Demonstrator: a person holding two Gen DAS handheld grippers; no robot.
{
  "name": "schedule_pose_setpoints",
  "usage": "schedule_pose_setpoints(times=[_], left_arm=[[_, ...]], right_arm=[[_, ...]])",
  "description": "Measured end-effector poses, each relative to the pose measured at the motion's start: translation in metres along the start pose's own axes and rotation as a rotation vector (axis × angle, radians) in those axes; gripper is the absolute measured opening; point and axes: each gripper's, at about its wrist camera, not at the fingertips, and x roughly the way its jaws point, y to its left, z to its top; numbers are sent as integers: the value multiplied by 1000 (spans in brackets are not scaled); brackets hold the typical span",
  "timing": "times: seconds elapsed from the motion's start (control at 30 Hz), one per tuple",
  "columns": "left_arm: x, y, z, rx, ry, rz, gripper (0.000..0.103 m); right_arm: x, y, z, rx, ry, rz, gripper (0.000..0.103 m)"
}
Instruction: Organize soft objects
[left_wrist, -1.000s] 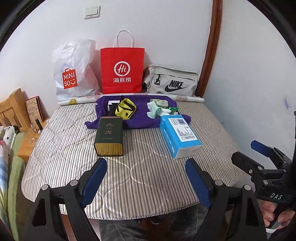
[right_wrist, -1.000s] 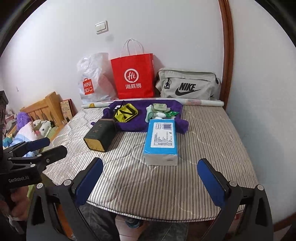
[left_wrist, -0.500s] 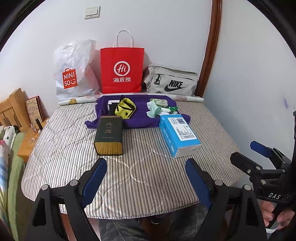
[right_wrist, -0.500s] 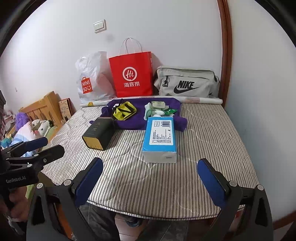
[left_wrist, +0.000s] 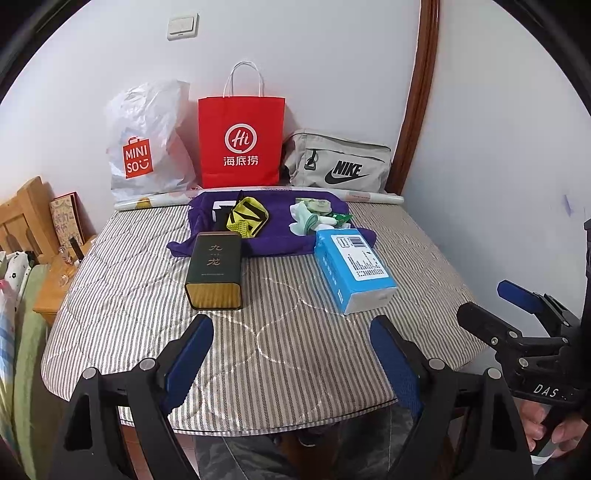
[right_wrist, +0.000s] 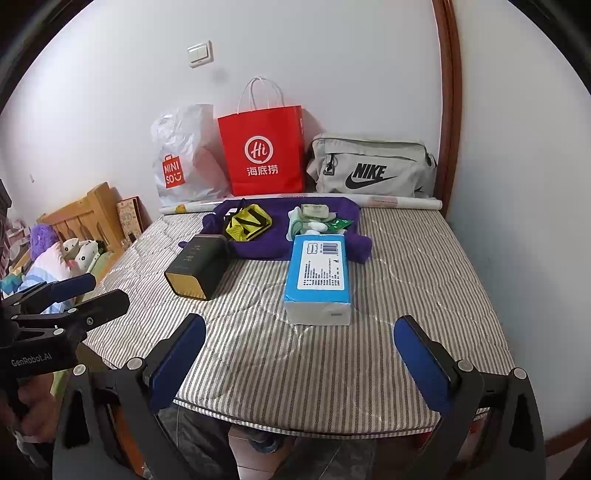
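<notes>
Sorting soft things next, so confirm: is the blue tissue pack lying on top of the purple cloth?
No. The blue tissue pack lies on the striped mattress, in front of the purple cloth, at most meeting its near edge.

Striped quilted mattress pad (right_wrist: 295, 354), blue rectangular tissue pack (right_wrist: 319, 275) at centre, dark green tin box (right_wrist: 197, 264) on its side to its left, purple cloth (right_wrist: 266, 242) behind both, red paper bag (right_wrist: 263, 155) against wall, right gripper (right_wrist: 295, 350) wide open, empty, above near edge.

Striped mattress (left_wrist: 280, 354), purple cloth (left_wrist: 273, 240), dark tin (left_wrist: 216, 275), blue tissue pack (left_wrist: 352, 267)
</notes>
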Motion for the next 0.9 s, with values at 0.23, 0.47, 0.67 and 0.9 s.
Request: schedule_pose_setpoints(times=[0.23, 0.47, 0.67, 0.9], left_arm=[[-2, -1, 0, 2, -4, 0, 86], [-3, -2, 0, 3, -6, -1, 86], [-4, -2, 1, -2, -6, -6, 86], [-4, -2, 2, -1, -8, -4, 86]], right_arm=[[-2, 1, 1, -4, -5, 2, 101], [-3, 2, 1, -10, -7, 3, 101], [-2, 3, 2, -14, -5, 3, 101], [-2, 3, 1, -14, -4, 4, 101]])
